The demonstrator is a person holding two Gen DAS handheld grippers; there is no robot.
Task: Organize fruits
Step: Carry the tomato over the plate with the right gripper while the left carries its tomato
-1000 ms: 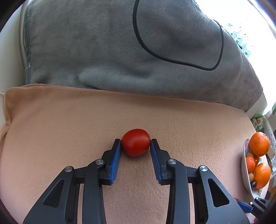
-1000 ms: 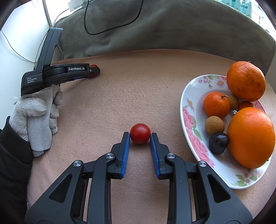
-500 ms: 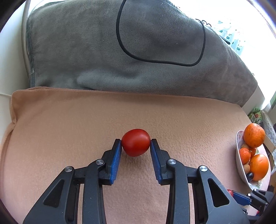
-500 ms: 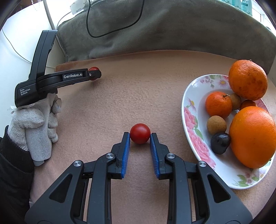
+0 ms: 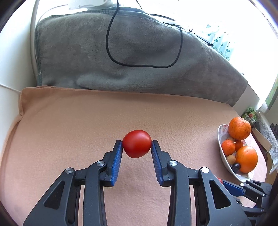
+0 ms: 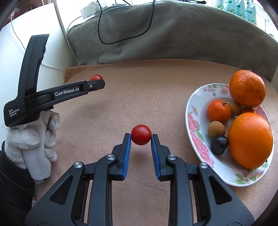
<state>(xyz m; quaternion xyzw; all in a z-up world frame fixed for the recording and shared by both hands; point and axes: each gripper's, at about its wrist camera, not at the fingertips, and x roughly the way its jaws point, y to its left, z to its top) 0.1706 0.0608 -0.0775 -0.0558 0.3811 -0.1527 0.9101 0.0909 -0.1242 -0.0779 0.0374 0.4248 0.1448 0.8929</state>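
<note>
My left gripper (image 5: 137,147) is shut on a larger red tomato (image 5: 137,144), held clear of the peach cloth (image 5: 86,121). In the right wrist view that same left gripper (image 6: 97,83) shows at the left in a gloved hand (image 6: 33,144), with the larger tomato (image 6: 95,77) peeking behind its tip. A small round red tomato (image 6: 141,134) sits pinched between the blue pads of my right gripper (image 6: 141,139), lifted just off the cloth. To the right stands a floral plate (image 6: 194,121) with oranges and several small fruits; this plate (image 5: 221,139) also appears far right in the left wrist view.
A grey blanket (image 5: 130,52) with a black cable (image 5: 111,52) looped on it rises behind the peach cloth. White wall and cords lie at the left. Bottles (image 6: 243,8) line the bright window ledge at the top right.
Both grippers have risen with their tomatoes, which stayed pinched. The left gripper has drawn back from the blanket and shifted, so more of the cloth and plate shows.
</note>
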